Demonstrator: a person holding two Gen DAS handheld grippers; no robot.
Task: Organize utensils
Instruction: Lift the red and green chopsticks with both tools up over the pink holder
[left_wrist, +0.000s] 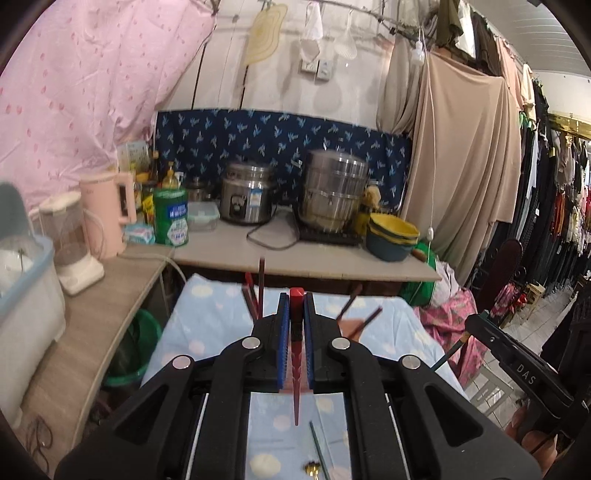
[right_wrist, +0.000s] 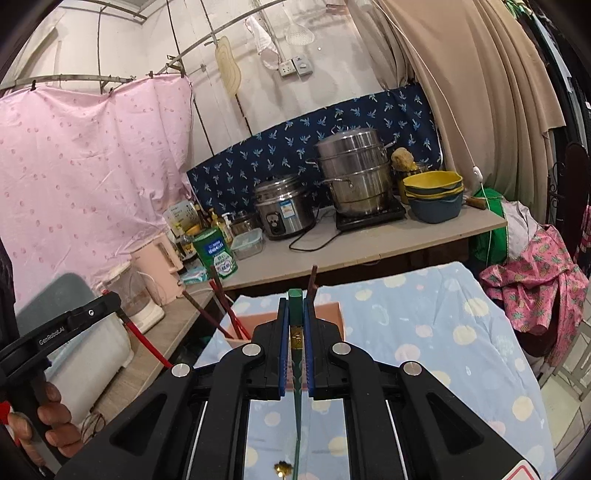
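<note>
1. The left gripper (left_wrist: 295, 295) has its fingers (left_wrist: 283, 325) clamped on a red chopstick (left_wrist: 296, 373).
2. The red chopstick stands almost straight up, with its thin tip pointing down at the blue spotted cloth (left_wrist: 207, 325).
3. The right gripper (right_wrist: 295, 295) has its fingers (right_wrist: 283, 328) clamped on a green chopstick (right_wrist: 296, 354).
4. The green chopstick also points down at the blue spotted cloth.
5. A pink box (right_wrist: 325, 310) sits on the cloth, just behind the right gripper.
6. Dark chopsticks (right_wrist: 221, 302) lean out of the pink box.
7. A small gold thing (right_wrist: 282, 468) lies on the cloth, near the tip of the green chopstick.
8. Behind the pink box is a tabletop (right_wrist: 369, 243) with silver pots (right_wrist: 354, 173) and yellow bowls (right_wrist: 432, 184).
</note>
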